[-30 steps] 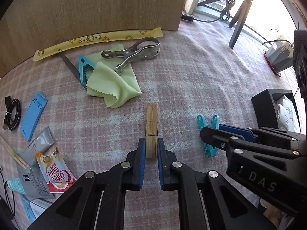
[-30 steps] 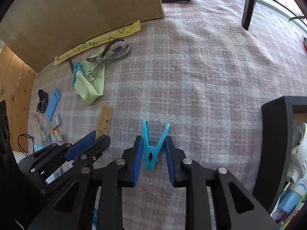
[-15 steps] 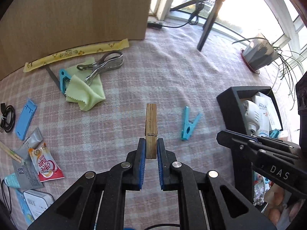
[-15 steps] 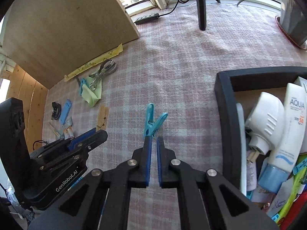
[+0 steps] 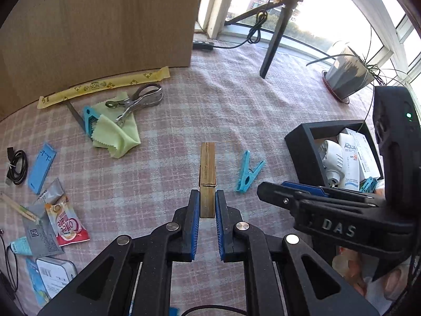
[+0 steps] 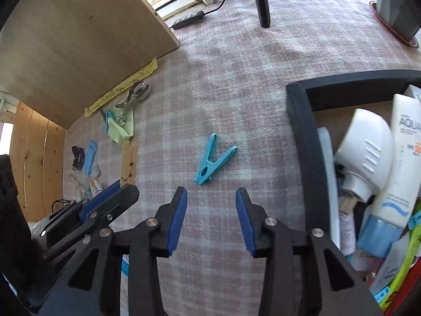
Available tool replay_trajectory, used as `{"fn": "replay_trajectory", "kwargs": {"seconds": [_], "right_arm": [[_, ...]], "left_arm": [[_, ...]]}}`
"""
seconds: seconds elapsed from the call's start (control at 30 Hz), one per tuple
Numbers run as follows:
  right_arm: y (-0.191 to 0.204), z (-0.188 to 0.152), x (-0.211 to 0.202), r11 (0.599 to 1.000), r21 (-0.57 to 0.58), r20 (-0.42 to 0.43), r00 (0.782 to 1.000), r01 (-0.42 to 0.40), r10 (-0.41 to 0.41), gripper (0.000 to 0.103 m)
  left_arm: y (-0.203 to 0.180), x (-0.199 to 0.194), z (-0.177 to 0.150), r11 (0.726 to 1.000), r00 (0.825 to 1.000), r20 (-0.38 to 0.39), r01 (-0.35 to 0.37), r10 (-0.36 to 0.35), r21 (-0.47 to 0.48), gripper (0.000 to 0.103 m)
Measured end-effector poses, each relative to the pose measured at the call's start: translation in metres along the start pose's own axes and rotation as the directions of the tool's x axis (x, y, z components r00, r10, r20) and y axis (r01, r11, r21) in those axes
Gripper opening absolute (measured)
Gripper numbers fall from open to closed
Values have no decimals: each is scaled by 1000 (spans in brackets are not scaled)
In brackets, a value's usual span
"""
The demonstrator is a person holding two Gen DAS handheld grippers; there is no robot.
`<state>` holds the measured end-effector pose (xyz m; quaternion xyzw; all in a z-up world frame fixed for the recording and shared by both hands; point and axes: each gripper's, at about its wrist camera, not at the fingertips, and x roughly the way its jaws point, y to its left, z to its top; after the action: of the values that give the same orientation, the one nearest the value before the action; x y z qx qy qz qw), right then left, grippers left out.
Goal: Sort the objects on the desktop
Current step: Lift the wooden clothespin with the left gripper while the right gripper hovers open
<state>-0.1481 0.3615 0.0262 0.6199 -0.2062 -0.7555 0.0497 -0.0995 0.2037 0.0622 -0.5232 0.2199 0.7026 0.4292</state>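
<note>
My left gripper (image 5: 207, 197) is shut on a wooden clothespin (image 5: 208, 168), which sticks out forward from the pads and hangs above the checked tablecloth. A blue plastic clothespin (image 6: 213, 162) lies flat on the cloth just ahead of my right gripper (image 6: 211, 197). The right jaws are opening and nothing is between them. In the left wrist view the blue clothespin (image 5: 247, 172) lies right of the wooden one, with the right gripper (image 5: 289, 192) beside it. A black box (image 6: 302, 131) with bottles and tubes stands at the right.
At the back left lie a green cloth (image 5: 115, 134), a metal clip (image 5: 136, 101), another blue peg (image 5: 89, 119) and a long yellow sachet (image 5: 105, 85) against a wooden board (image 5: 92, 26). Sachets (image 5: 65, 223), a blue card (image 5: 42, 167) and a cable (image 5: 17, 167) lie left. A tripod leg (image 5: 273, 44) and plant pot (image 5: 347, 79) stand behind.
The left gripper has risen with the wooden clothespin. The right jaws closed at the blue clothespin, then opened; the clothespin now lies on the cloth ahead of them, and the black box came into view.
</note>
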Motion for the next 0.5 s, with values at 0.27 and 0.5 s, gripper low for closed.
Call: {"fn": "replay_trajectory", "kwargs": {"seconds": [0.27, 0.5], "right_arm": [[35, 17, 35, 987, -95, -4, 991, 131, -132, 38], [40, 4, 31, 967, -175, 23, 982, 186, -185, 19]], "left_arm": [[49, -8, -8, 995, 1000, 6, -20, 21, -93, 10], [39, -6, -10, 998, 1000, -2, -4, 4, -68, 11]]}}
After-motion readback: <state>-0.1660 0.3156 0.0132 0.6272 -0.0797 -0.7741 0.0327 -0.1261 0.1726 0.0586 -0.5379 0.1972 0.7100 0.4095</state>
